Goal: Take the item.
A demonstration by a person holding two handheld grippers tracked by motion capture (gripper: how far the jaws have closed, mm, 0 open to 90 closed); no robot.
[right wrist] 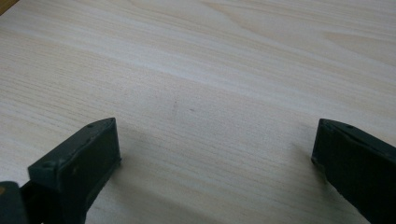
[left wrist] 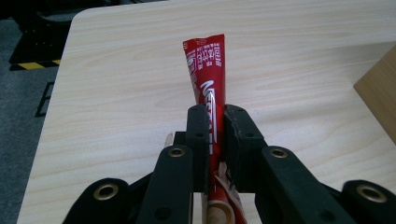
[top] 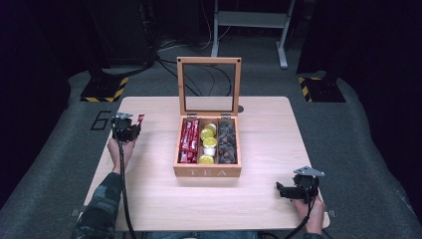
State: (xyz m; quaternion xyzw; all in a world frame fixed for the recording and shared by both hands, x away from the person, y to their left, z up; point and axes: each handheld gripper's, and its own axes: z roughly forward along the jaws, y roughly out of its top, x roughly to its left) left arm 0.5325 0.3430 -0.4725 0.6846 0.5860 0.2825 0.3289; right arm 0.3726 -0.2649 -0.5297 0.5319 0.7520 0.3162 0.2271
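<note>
Left gripper view has the left gripper (left wrist: pixel 215 135) clamping a red sachet (left wrist: pixel 208 79) low over the bench (left wrist: pixel 116 93), pinched near one end, so the slick packet could slip or swing. Right gripper (right wrist: pixel 215 154) idles with jaws wide and empty.

Wooden tea box (top: pixel 207 171) stands at the middle of the table (top: pixel 259 199), lid (top: pixel 209 85) upright behind it. Three compartments run front to back: sachets (top: pixel 189 141) left, capsules (top: pixel 208 144) centre, dark packets (top: pixel 227 143) right. Left gripper (top: pixel 130 124) sits left of the box near the table's left edge, a sachet (left wrist: pixel 208 88) between its jaws. Right gripper (top: pixel 283 190) lies at the front right, well apart from the box.
</note>
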